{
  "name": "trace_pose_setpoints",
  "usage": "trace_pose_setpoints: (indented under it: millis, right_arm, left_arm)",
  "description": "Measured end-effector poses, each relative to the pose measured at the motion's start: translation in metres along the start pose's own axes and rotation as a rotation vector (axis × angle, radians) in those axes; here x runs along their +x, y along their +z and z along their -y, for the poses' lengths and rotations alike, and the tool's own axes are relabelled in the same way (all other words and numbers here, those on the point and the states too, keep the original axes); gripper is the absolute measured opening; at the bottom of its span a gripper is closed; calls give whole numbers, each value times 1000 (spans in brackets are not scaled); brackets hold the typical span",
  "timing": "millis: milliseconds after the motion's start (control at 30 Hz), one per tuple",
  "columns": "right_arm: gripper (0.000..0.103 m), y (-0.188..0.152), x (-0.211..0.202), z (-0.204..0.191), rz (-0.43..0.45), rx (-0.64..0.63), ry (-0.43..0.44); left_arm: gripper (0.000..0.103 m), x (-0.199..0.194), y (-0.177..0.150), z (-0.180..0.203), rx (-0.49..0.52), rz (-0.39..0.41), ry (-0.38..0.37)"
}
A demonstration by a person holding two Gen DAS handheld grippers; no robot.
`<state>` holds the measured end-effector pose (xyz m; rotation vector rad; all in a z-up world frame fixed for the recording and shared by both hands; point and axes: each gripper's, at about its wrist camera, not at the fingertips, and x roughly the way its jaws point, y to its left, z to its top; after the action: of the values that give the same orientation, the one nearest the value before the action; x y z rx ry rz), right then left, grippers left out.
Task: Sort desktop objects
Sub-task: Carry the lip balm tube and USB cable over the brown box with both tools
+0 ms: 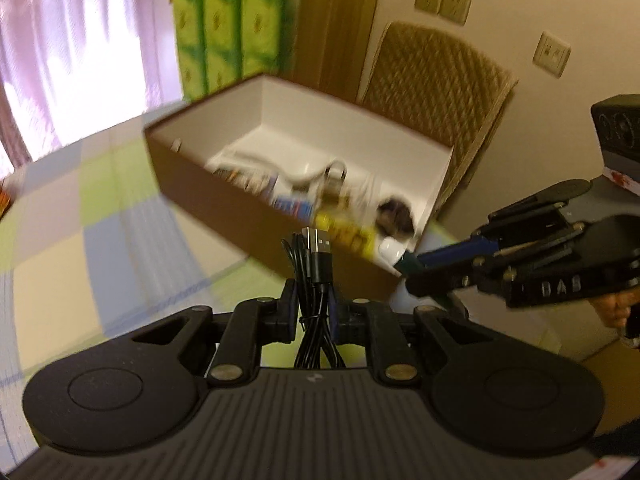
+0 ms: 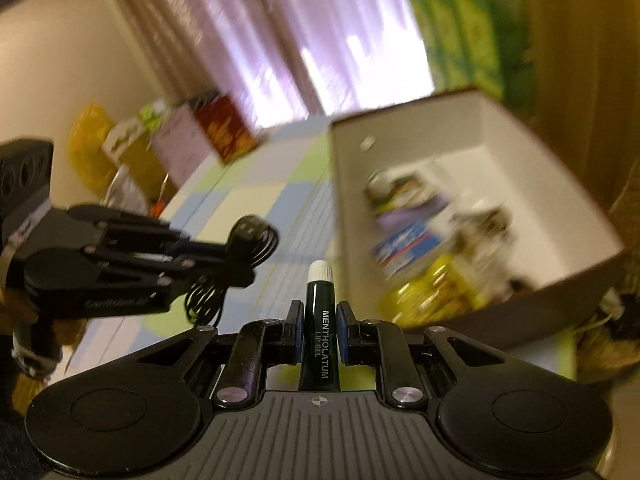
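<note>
My left gripper (image 1: 314,304) is shut on a bundled black USB cable (image 1: 316,276) and holds it above the checked tablecloth, just in front of the brown box (image 1: 208,184). It also shows at the left of the right wrist view (image 2: 236,256), with the cable (image 2: 252,236). My right gripper (image 2: 319,320) is shut on a dark green Mentholatum lip gel tube (image 2: 319,320) with a white cap, near the box's (image 2: 400,128) near corner. In the left wrist view the right gripper (image 1: 412,268) holds the tube (image 1: 394,250) at the box's right end. The box holds several small items.
Green tissue packs (image 1: 236,36) stand behind the box. A quilted chair back (image 1: 432,84) is at the wall. Boxes and bags (image 2: 188,140) crowd the table's far left end. The checked tablecloth (image 1: 80,220) lies left of the box.
</note>
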<state>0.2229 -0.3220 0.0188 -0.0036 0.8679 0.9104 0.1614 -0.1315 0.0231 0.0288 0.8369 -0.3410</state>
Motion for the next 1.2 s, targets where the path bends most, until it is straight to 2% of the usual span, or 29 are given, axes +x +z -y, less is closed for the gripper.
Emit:
trace_pose_setpoints:
  millis: [200, 467, 700, 1200]
  right_arm:
    - [14, 31, -11, 39, 42, -11, -63]
    - [14, 44, 0, 72, 30, -30, -108]
    - [14, 63, 26, 94, 14, -40, -145]
    - [14, 105, 95, 109, -24, -120, -196]
  left_arm:
    - [12, 23, 43, 15, 39, 42, -7]
    - [12, 55, 70, 24, 70, 32, 20]
    - [12, 84, 85, 16, 64, 3, 59]
    - [12, 143, 125, -22, 8, -47, 112]
